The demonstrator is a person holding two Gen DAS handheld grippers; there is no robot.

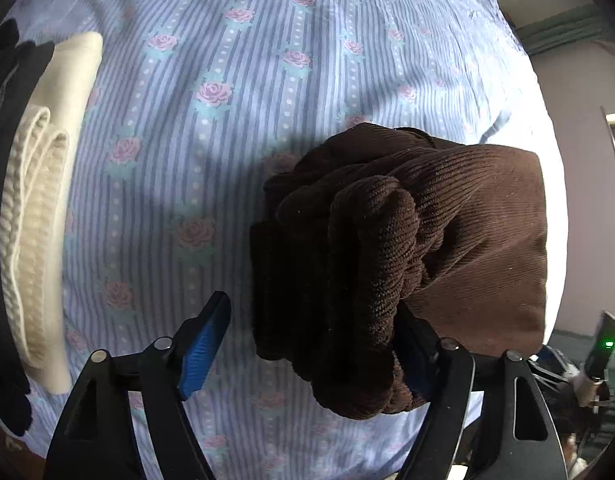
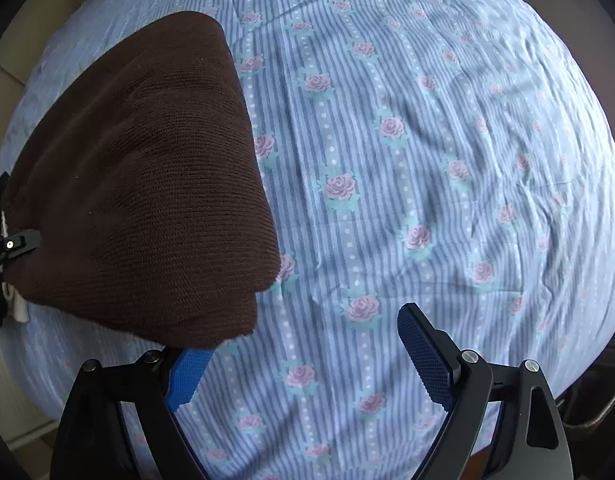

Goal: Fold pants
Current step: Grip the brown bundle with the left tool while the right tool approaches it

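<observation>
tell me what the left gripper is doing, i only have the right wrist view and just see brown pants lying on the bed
Observer: The left gripper is open. The bunched, thick end of the pants sits between its fingers, and there is a gap at one pad.
Operator: anything else on the bed over there
Observer: Yes. A folded cream knit garment lies at the left edge of the striped sheet, with a black garment beside it.
</observation>
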